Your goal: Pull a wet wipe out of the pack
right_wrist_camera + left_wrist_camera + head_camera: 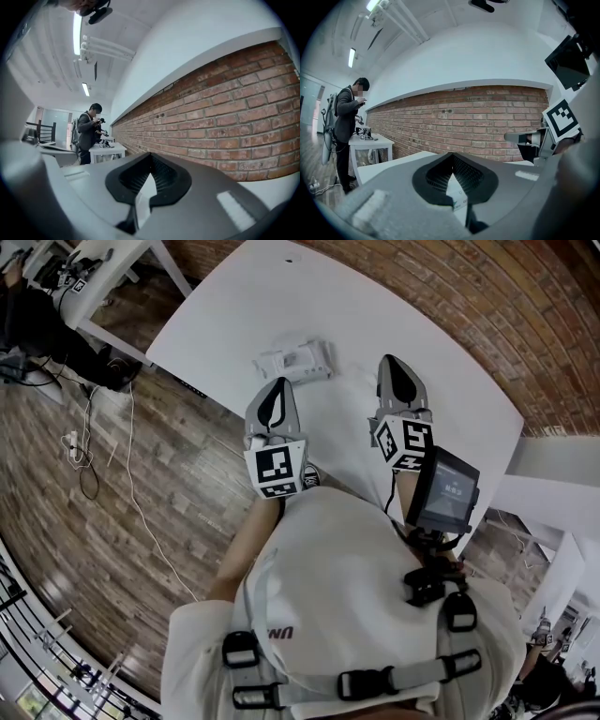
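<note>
head view: the wet wipe pack lies by the near edge of the counter, just ahead of the left hand-held gripper. left gripper view: its jaws are pressed together, empty. right gripper view: the right hand-held gripper is likewise pressed together on nothing; a wipe should be light, limp and damp, so pinch whatever fold shows at the pack's top opening.

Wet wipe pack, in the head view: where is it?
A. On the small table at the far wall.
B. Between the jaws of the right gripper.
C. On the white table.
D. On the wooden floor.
C: the wet wipe pack lies on the white table, just ahead of the left gripper. The right gripper is beside it, shut with nothing in it.
</note>
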### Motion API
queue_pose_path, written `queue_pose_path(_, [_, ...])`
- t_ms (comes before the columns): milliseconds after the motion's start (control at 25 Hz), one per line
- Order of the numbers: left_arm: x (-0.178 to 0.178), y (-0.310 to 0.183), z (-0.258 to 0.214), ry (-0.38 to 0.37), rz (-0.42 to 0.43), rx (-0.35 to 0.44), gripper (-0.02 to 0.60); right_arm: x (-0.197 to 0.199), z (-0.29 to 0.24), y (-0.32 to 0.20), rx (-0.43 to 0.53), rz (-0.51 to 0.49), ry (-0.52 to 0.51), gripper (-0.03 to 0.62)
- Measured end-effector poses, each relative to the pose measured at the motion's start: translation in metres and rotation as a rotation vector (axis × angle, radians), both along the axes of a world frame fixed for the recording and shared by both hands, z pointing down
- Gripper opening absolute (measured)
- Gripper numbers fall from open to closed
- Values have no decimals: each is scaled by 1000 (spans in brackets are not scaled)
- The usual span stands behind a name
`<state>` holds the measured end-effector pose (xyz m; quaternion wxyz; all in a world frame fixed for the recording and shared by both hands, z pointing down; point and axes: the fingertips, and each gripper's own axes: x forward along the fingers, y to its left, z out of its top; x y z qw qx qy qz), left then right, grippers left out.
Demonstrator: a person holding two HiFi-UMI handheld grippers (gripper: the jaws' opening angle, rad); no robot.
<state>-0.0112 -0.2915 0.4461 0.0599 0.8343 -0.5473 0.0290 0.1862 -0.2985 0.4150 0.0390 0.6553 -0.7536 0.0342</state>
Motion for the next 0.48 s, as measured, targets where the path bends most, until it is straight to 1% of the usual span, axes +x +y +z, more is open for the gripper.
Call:
queue_pose_path(120, [-2,0,-6,7,-7,13,2,-8,-7,3,28,7,7,6])
queue_pose_path(240, [-3,-1,-10,8,-13,21,2,-11,-2,5,16,28,-2,6])
queue_pose_path(480, [-5,-2,-10,6,-21,24,2,-12,20,12,-9,25,-13,5])
